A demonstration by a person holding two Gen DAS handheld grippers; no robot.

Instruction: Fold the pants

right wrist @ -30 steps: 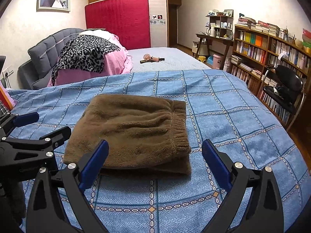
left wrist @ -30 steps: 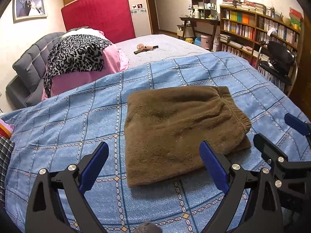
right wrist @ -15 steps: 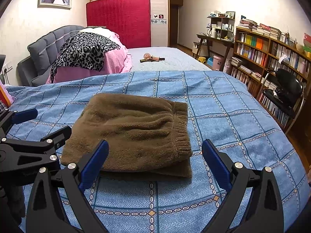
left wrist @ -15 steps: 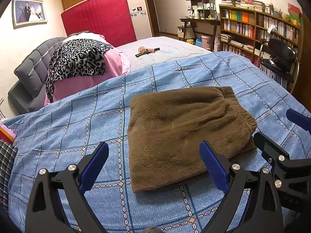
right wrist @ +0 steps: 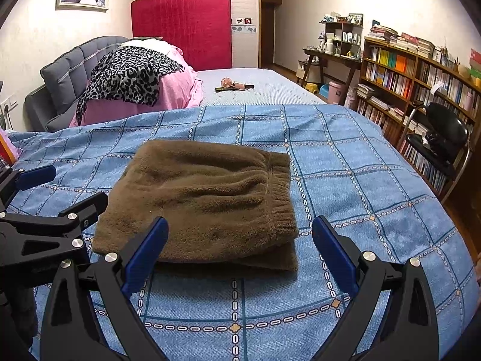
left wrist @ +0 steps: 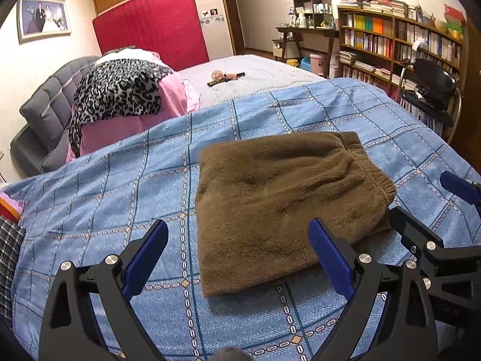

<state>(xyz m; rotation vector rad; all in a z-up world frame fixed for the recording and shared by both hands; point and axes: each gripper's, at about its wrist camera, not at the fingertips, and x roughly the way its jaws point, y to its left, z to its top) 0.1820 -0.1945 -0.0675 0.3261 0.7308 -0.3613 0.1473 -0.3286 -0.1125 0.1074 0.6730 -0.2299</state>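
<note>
Brown fleece pants [left wrist: 279,198] lie folded into a thick rectangle on the blue checked bedspread [left wrist: 120,186], elastic waistband to the right. They also show in the right wrist view [right wrist: 204,198]. My left gripper [left wrist: 237,258] is open and empty, held just above the near edge of the pants. My right gripper [right wrist: 240,252] is open and empty, near the front right corner of the pants. The right gripper shows at the right edge of the left wrist view [left wrist: 433,234], the left gripper at the left edge of the right wrist view [right wrist: 51,210].
A pink quilt with a leopard-print cloth [right wrist: 135,75] is piled at the grey headboard. A small fan and a comb [right wrist: 234,85] lie on the far mattress. Bookshelves [right wrist: 421,72], a desk and a black chair [right wrist: 442,138] stand along the right side of the bed.
Both grippers have drawn back slightly and risen, so the pants sit a little farther off in both views. The pants have not moved. Both grippers stay open.
</note>
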